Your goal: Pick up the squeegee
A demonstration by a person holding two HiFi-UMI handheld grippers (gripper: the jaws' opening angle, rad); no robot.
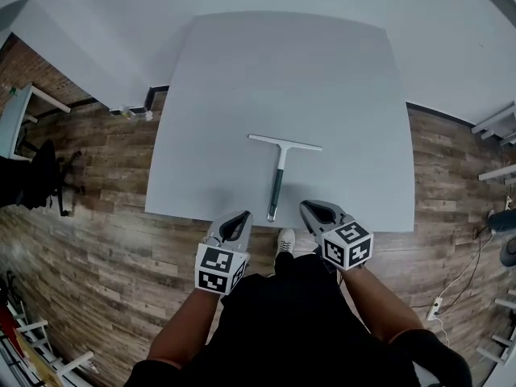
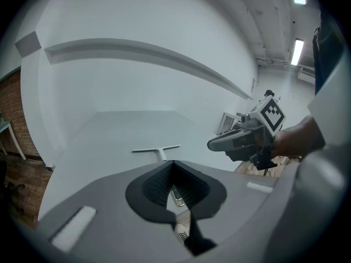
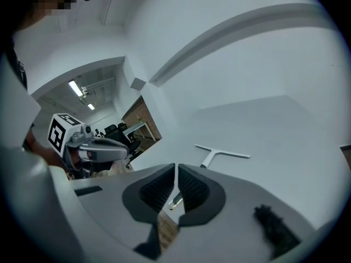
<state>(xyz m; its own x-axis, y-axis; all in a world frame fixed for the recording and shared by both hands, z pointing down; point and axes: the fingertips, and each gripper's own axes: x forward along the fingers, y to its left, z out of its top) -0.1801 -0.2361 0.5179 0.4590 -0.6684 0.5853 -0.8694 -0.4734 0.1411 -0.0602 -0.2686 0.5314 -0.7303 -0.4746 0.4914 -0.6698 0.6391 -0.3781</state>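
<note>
Left gripper (image 1: pixel 240 218) hovers just left of the squeegee (image 1: pixel 279 172), down by its handle end, fingers (image 2: pixel 153 182) pressed together with nothing in them. The squeegee lies flat on the grey worktop (image 1: pixel 242 79), blade across the far end, handle pointing back at the person, untouched. Just right of that handle end sits the right gripper (image 1: pixel 314 210), fingers (image 3: pixel 155 189) closed and empty. Best bet, I'd say: open one pair wide, straddle the handle's middle squarely, squeeze, then lift.
</note>
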